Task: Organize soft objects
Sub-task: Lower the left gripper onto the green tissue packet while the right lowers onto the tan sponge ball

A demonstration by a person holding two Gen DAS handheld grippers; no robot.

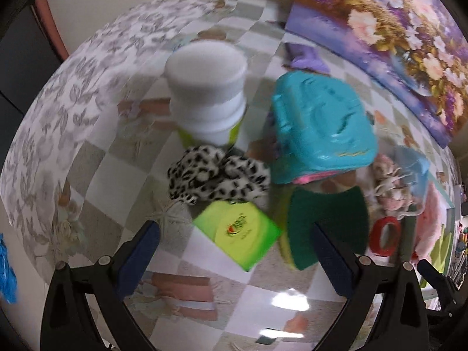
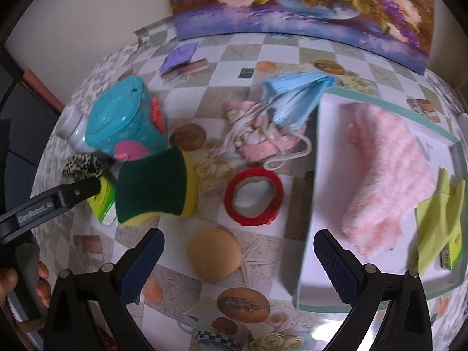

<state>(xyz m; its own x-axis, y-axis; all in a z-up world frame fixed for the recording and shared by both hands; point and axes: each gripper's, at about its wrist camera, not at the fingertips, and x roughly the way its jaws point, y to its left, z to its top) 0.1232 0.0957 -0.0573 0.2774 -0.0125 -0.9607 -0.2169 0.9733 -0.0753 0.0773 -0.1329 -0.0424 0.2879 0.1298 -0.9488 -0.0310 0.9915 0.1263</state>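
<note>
A checked, flower-printed tablecloth covers the table, with a floral painting leaning against the far wall. "GenRoboAI" is legible on the left gripper's arm in the right wrist view. Only that view shows the tan round sponge and the tray on the right holding a pink fluffy cloth. The green-and-yellow sponge lies near a spotted cloth. Left gripper and right gripper both gape wide, empty.
</note>
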